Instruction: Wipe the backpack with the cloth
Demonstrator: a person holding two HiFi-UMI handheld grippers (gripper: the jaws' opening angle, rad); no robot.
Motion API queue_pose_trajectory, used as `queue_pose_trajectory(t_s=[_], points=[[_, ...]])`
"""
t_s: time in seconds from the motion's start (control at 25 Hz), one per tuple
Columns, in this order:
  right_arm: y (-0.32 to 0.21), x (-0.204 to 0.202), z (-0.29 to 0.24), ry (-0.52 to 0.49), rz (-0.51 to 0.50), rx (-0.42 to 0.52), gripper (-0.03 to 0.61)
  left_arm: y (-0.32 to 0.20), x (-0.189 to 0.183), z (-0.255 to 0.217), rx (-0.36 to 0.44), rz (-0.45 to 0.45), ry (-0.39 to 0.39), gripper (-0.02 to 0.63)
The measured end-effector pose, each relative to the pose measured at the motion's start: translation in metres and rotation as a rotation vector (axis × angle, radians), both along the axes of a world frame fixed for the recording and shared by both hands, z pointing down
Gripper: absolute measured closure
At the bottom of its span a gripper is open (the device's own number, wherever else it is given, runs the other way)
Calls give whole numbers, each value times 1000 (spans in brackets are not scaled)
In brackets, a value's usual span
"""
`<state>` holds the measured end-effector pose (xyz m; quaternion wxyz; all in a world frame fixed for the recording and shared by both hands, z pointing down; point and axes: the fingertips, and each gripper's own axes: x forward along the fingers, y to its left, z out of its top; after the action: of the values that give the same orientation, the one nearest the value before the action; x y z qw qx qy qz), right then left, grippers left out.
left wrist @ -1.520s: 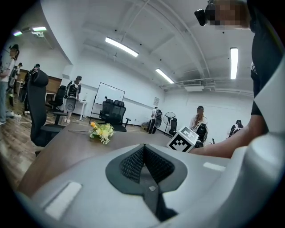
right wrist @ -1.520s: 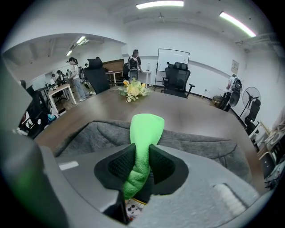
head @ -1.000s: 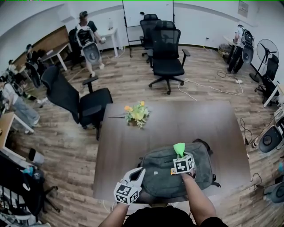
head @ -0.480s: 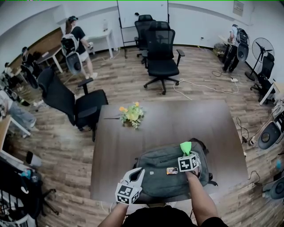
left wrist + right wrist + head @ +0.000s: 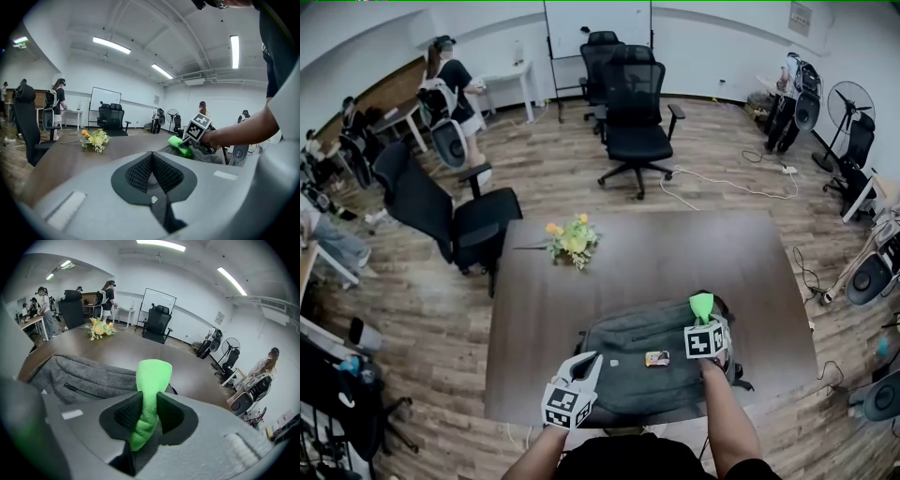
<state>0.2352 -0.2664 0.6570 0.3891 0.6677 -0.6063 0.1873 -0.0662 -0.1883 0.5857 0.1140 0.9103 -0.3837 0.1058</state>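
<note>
While the grey backpack (image 5: 647,370) lies on the table (image 5: 675,253), your right gripper (image 5: 703,317) clamps the green cloth (image 5: 701,304) above the backpack's right end; your left gripper (image 5: 587,364), jaws together and empty, hovers beside its left corner.

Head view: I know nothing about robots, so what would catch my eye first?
The bright green cloth stands out most, pinched in the right gripper over the right end of the grey backpack at the near edge of the dark table. A bunch of yellow flowers lies toward the table's far left. The left gripper, shut and empty, is by the backpack's near left corner.
</note>
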Motion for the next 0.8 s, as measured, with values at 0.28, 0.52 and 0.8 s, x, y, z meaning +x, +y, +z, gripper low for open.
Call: queue_pose_trajectory(t_s=[0.28, 0.52, 0.8], points=[[16, -36, -21, -118, -65, 73, 485, 2, -8, 10, -39, -52, -18, 595], [33, -93, -17, -268, -137, 61, 485, 5, -29, 20, -75, -109, -37, 595], [63, -186, 15, -440, -268, -26, 485, 10, -51, 30, -108, -167, -58, 595]])
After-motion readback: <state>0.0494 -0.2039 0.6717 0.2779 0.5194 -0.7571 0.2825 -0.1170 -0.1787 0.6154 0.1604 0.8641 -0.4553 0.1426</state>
